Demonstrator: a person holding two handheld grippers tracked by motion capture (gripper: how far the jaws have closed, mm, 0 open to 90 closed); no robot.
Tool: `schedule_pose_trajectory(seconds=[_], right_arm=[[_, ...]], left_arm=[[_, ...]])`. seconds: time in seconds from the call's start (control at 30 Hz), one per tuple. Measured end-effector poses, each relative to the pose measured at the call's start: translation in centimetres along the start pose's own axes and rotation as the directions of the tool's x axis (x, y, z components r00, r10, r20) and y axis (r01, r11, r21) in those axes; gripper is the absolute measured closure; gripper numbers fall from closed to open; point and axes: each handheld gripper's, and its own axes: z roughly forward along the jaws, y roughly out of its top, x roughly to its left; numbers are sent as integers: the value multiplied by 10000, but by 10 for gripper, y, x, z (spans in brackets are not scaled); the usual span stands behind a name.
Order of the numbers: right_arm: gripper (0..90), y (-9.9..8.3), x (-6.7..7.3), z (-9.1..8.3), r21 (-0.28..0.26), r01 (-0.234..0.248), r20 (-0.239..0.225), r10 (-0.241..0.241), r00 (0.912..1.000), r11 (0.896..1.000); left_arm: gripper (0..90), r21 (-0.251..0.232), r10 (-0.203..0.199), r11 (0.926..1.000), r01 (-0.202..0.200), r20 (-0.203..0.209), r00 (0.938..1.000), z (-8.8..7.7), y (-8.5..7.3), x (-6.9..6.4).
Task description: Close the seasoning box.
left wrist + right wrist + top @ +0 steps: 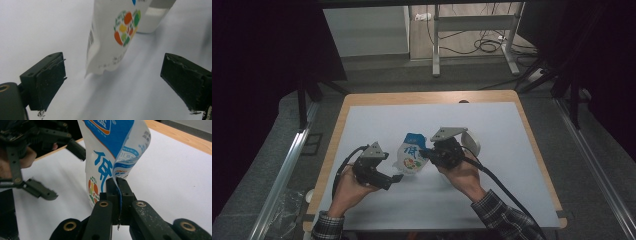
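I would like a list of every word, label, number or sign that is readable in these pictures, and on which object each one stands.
Pouch, held by the right gripper: one large blue Chinese character, cut off by a fold, not surely readable.
Pouch, blue top band: white characters, cropped, unreadable.
Pouch, folded back panel: small blue print, too small to read.
Pouch: barcode and faint stamped line, both blurred.
Pouch: a fruit picture, no words.

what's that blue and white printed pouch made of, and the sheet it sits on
The blue and white printed pouch looks like thin flexible plastic film with a slightly glossy print: its edge curls and creases where the right tongs pinch it. The white sheet on the table looks like smooth matt paper or plastic, flat with a soft sheen; which one is hard to say.
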Motion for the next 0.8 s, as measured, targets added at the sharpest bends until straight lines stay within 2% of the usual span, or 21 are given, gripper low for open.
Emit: schedule_pose_trajectory(seconds=[0.3, 0.5, 0.67, 0.7, 0.8], right_arm=[[896, 13, 3, 15, 814, 376, 364, -407, 9985, 9960], [895, 13, -1, 23, 1301, 244, 481, -309, 9984, 9912], [890, 14, -1, 24, 1359, 434, 487, -504, 9975, 9898], [885, 14, 1, 25, 1376, 599, 377, -657, 9971, 9887], [868, 14, 2, 26, 1362, 689, 307, -737, 9968, 9883]], left_arm=[[50, 251, -504, 9984, 510, -239, 9984, 9, -29, -1], [50, 392, -839, 9956, 847, -228, 9962, 14, -43, 0], [51, 450, -991, 9940, 998, -163, 9949, 16, -49, 1], [53, 497, -1014, 9935, 1020, -142, 9947, 17, -52, 1], [54, 536, -1048, 9930, 1055, -161, 9944, 19, -54, 1]])
